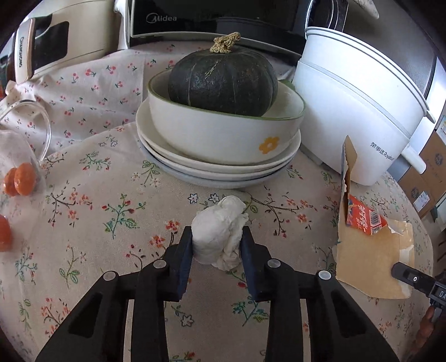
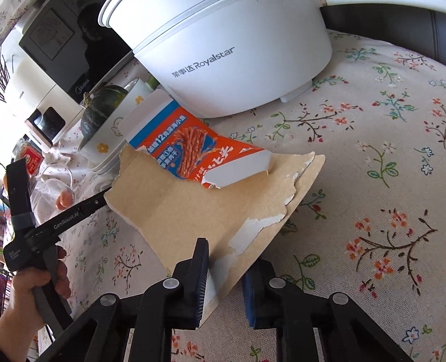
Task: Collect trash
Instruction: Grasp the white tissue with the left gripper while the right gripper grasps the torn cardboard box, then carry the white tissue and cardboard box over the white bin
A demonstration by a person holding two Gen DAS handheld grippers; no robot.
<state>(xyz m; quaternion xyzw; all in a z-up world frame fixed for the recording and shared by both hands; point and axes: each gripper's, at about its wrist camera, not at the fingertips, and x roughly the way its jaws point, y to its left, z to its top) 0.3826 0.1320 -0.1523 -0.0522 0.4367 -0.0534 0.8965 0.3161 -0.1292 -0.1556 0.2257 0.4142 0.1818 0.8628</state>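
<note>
1. Both pairs of jaws are closed on trash: the left gripper (image 1: 217,239) squeezes a crumpled tissue (image 1: 218,232) between its pads, and the right gripper (image 2: 227,256) pinches the near edge of a torn carton (image 2: 200,195).
2. That tissue sits on the flowered tablecloth (image 1: 111,200), in the middle of the table and just in front of the stacked dishes. It looks soft and very light; it should squash rather than slip, so a hold across its middle seems enough.
3. Toward the table's right edge lies the carton, flattened brown card with an orange printed flap standing up. It looks light and fairly stiff, yet ragged; I judge an edge pinch may let it bend or tear, so a hold on the untorn panel is safer.
4. Beyond the tissue, a dark pumpkin (image 1: 223,80) rests in a bowl (image 1: 223,133) on plates.
5. Behind the carton stands a white cooker (image 2: 223,55), close enough to be knocked.
6. Farthest back is a microwave (image 1: 211,19) at the table's rear edge.
</note>
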